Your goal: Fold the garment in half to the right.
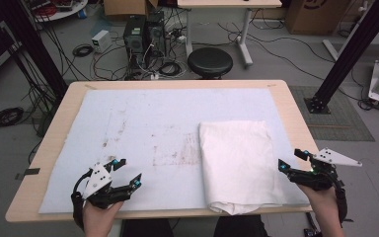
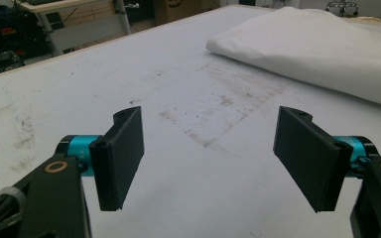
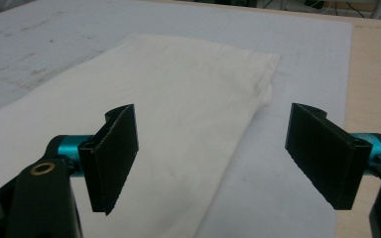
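High view: both grippers, left gripper [image 1: 127, 172] and right gripper [image 1: 291, 159], jaws apart, flank the folded cloth [image 1: 237, 163], seemingly untouched.

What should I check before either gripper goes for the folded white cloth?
1. Left gripper open and holding nothing: ok.
2. Right gripper open and holding nothing: ok.
3. Folded white cloth lies flat on the pale mat: ok.
4. Right gripper beside the cloth's right edge, not touching: ok.
5. Cloth's near end hangs past the mat's front edge: not ok.
6. How many layers the fold has: cannot tell.
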Demonstrator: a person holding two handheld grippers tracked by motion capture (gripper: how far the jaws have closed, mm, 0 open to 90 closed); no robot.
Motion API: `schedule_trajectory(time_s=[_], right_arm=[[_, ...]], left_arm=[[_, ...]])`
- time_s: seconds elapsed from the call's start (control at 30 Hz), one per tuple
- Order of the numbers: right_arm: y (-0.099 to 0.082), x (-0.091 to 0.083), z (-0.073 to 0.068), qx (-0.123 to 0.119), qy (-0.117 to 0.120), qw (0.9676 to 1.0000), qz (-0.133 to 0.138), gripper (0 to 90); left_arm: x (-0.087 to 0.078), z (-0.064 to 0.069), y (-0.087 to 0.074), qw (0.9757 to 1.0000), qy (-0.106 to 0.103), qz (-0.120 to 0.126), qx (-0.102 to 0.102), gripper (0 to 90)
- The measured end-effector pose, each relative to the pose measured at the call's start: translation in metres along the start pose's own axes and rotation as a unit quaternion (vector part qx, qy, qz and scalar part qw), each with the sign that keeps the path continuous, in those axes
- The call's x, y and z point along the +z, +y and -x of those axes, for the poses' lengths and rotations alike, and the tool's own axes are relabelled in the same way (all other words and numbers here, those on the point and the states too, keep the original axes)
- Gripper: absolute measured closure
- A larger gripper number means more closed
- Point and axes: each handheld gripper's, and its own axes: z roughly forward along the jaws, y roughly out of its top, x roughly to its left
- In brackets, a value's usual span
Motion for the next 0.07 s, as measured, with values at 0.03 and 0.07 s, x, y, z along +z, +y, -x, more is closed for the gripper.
schedule_trajectory(time_s=[0.03, 0.07], right_arm=[[0.0001, 0.0001, 0.0000, 0.001, -0.001, 1.0000, 0.000, 20.6], [0.0002, 0.0001, 0.0000, 0.000, -0.002, 1.0000, 0.000, 20.6]], left_arm=[[-0.0001, -0.0002, 0.0001, 1.0000, 0.001, 0.000, 0.001, 27.9], [-0.0003, -0.0003, 0.0001, 1.0000, 0.001, 0.001, 0.001, 27.9]])
